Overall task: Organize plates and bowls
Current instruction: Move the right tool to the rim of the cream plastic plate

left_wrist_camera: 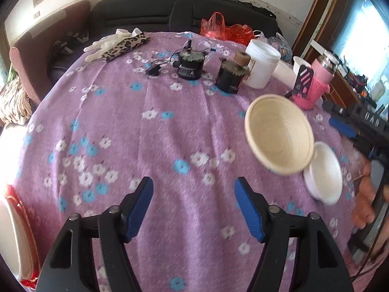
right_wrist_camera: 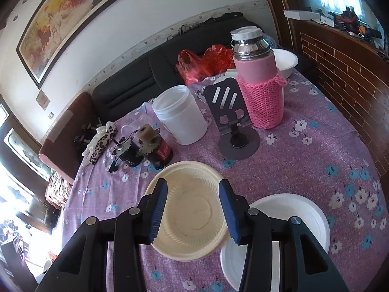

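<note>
Blue-padded jaws of the left gripper (left_wrist_camera: 193,181) are held apart with nothing between them; only the flowered cloth of the worktop (left_wrist_camera: 170,121) is seen below and ahead of them. The right gripper (right_wrist_camera: 192,185) is likewise part open. The cream bowl (right_wrist_camera: 194,219) is seen directly under its jaws: one pad is placed over the bowl's inside, the other over its rim. No pad is seen pressing on the bowl, and in the left wrist view the right jaws are seen clear of it, so the bowl is judged not to be gripped. The bowl is set at the edge of the white dish (right_wrist_camera: 291,214), which lies just outboard of the right jaws; whether the two touch or overlap cannot be told. Another white bowl (right_wrist_camera: 287,60) is seen well ahead of the jaws, behind the pink flask (right_wrist_camera: 257,77).

The step in hand is judged to be the gathering of the bowls into one stack. For the next move, the cream bowl's rim has to be brought between one pair of jaws, the jaws closed on its wall, and the bowl lifted level and nested with the white dish. The thin rim may flex or slip if it is pinched unevenly.
</note>
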{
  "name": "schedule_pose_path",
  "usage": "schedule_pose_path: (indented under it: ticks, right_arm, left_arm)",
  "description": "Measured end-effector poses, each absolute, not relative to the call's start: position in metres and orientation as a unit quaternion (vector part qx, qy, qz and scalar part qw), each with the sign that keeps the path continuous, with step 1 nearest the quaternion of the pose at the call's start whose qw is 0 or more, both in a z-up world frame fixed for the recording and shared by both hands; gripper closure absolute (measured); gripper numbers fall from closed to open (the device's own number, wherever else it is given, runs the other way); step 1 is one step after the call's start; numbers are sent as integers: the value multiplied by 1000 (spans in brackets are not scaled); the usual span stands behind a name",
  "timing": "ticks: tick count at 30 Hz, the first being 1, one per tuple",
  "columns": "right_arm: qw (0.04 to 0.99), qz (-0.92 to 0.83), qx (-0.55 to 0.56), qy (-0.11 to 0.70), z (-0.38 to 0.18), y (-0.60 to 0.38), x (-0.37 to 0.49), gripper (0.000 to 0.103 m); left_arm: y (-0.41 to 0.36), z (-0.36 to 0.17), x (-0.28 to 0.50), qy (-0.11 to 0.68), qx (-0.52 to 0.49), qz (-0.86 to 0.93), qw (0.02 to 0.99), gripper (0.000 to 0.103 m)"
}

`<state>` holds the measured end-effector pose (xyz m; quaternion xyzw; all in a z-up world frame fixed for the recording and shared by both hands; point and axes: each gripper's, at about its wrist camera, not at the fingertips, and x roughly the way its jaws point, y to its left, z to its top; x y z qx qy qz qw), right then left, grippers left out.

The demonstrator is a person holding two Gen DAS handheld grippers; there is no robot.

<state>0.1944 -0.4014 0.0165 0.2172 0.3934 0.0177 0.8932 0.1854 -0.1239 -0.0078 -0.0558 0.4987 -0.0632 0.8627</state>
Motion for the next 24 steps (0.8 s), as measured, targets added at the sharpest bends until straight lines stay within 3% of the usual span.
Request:
schedule_pose_path:
  ticks: [3, 24]
  right_arm:
    - [884, 16, 227, 407, 5, -410, 208, 50]
    - [848, 52, 229, 475, -50, -418, 257, 48]
  left_arm:
    - [-137, -6, 207, 499, -70, -75, 860, 26]
    - [-199, -67, 292, 558, -141, -133, 807, 26]
